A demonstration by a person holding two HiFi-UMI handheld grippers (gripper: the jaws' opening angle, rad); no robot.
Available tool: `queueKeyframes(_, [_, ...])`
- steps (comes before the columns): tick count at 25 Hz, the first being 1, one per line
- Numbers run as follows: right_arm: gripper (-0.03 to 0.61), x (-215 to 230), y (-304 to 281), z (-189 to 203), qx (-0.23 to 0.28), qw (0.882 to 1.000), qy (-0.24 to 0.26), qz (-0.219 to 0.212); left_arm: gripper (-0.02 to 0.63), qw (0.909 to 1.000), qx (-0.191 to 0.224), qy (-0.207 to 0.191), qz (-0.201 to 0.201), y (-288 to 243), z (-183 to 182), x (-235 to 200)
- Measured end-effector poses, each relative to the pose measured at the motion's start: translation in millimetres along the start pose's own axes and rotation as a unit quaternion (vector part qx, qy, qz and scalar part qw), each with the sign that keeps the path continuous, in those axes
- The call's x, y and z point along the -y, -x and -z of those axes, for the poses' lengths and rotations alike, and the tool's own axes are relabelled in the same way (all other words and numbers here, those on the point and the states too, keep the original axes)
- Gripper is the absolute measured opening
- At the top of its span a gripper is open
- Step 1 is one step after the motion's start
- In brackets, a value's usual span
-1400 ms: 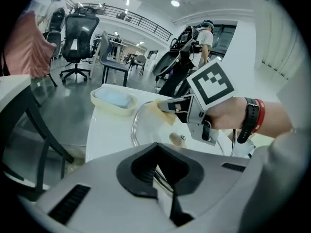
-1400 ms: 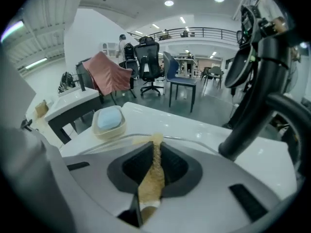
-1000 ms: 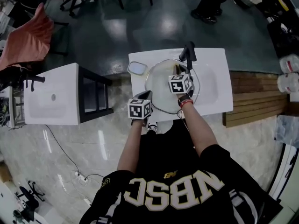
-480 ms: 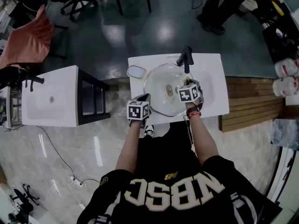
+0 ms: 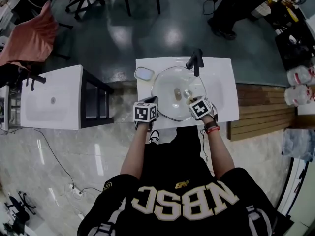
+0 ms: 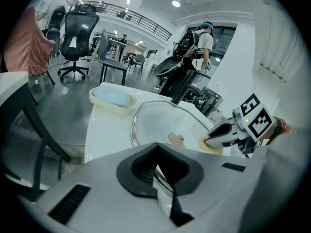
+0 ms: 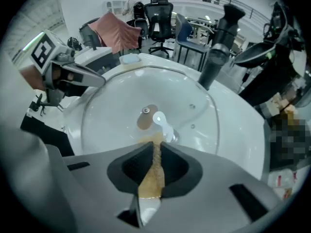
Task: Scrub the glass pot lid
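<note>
My left tongs [image 6: 158,171] are pinched on the near-left rim of the lid [image 6: 160,120]; the metal edge runs straight into the closed pads. My right tongs [image 7: 155,159] are clamped on a yellow sponge [image 7: 151,178], which sticks out past their tips and is pressed against the glass just on the near side of the lid's centre fitting [image 7: 146,111].

From the head camera I see both tools at the sink's [image 5: 224,90] near edge. The left tongs [image 5: 151,102] are at the near-left of the basin. The right tongs [image 5: 191,100] are at its near-right and reach further in over the basin. Each marker cube faces up at me. My left forearm [image 5: 138,149] runs almost straight ahead to the sink's front lip. My right forearm [image 5: 216,146] angles slightly inward, with a red band [image 5: 212,129] at the wrist. Both elbows are bent, close to my body.

The lid [image 5: 172,85] lies in the sink's basin and covers most of it. I can't tell whether it sits quite flat. The faucet [image 5: 196,60] stands at the sink's far edge, just behind the lid. A soap dish [image 5: 144,73] sits on the sink's far-left corner, just beside the lid's rim.
</note>
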State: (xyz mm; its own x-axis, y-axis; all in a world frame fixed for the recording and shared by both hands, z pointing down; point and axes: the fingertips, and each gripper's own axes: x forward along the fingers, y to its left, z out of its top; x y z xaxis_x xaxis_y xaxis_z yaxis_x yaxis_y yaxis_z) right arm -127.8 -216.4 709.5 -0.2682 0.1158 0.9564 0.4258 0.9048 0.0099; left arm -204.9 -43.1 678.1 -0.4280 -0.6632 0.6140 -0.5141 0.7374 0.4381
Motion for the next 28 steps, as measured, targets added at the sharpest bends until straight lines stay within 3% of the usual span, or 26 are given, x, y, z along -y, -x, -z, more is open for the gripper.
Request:
queueKeyframes(1, [0.052, -10, 0, 0, 0.0, 1.0, 0.007, -0.015, 0.012, 1.0, 0.0, 0.001, 0.0, 0, 0, 0])
queueKeyframes(5, [0.052, -30, 0, -6, 0.005, 0.998, 0.068, -0.004, 0.012, 1.0, 0.0, 0.003, -0.003, 1, -1, -2])
queueKeyframes(9, [0.052, -58, 0, -11, 0.007, 0.995, 0.093, -0.03, 0.012, 1.0, 0.003, 0.003, -0.001, 0, -1, -1])
queueKeyframes(18, [0.05, -104, -5, -39, 0.07, 0.988, 0.066, -0.12, 0.012, 1.0, 0.003, 0.001, -0.005, 0, -2, -3])
queueKeyframes(28, [0.052, -121, -27, -83, 0.127, 0.985, 0.061, -0.103, 0.012, 1.0, 0.003, -0.001, -0.008, 0, 0, -2])
